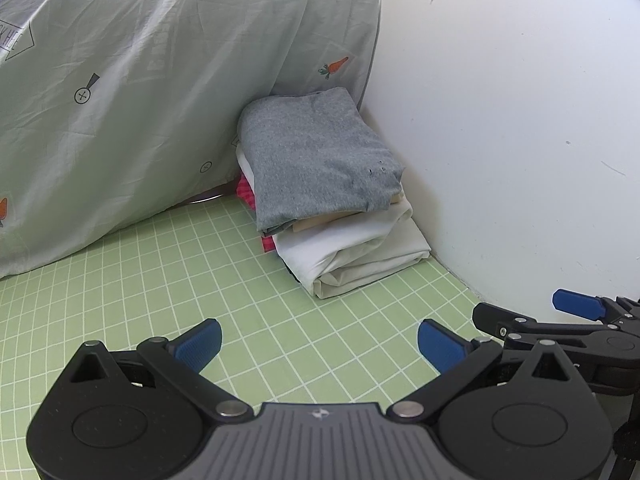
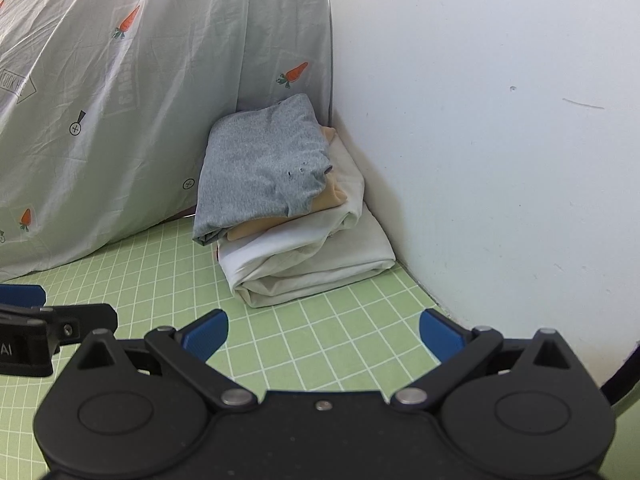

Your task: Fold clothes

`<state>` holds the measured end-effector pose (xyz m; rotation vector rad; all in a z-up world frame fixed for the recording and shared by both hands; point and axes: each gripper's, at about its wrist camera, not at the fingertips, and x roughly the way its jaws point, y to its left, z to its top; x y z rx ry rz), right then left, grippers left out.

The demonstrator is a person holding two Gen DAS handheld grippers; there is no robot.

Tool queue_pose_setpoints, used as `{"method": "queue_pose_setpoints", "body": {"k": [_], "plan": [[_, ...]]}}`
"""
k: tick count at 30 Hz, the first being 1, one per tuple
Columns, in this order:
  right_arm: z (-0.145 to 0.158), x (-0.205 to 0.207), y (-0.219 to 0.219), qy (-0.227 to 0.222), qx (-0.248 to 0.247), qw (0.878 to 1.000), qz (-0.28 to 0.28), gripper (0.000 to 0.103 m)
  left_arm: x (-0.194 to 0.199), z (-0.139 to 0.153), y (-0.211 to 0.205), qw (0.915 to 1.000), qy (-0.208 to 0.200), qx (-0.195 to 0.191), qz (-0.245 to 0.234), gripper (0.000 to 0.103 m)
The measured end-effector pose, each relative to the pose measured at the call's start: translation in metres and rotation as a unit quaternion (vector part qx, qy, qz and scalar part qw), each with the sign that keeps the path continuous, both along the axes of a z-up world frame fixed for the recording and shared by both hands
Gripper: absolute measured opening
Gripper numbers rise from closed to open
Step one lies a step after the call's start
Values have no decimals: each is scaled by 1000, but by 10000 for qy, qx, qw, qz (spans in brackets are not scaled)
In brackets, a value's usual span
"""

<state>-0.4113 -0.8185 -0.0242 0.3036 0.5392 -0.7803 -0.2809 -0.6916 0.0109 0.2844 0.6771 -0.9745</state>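
Ahead of the wide-open, empty left tongs (image 1: 318, 344) and right tongs (image 2: 324, 334), a folded stack (image 1: 324, 184) is seen finished, and nothing unfolded is seen.

Grey garment (image 1: 316, 160) tops white (image 1: 352, 252), tan (image 2: 276, 224) and pink checked (image 1: 246, 192) folds; green white-gridded mat (image 1: 160, 272); carrot-printed pale sheet (image 1: 160, 80).

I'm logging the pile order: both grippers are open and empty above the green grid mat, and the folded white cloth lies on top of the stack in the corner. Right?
One slip: the folded grey knit garment tops the stack, as the right wrist view shows; the folded white cloth lies at the bottom. Left gripper and right gripper are indeed open and empty above the green grid mat.
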Motion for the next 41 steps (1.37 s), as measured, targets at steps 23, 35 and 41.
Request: {"method": "queue_pose_setpoints", "body": {"k": [23, 35, 41], "plan": [[-1, 1, -2, -14, 37, 10000, -2, 103, 0, 1, -2, 10000, -15, 60, -11, 103], [-2, 1, -3, -13, 51, 10000, -17, 103, 0, 0, -3, 10000, 10, 69, -15, 103], [-2, 1, -2, -1, 67, 10000, -24, 103, 0, 0, -2, 10000, 35, 69, -16, 103]]}}
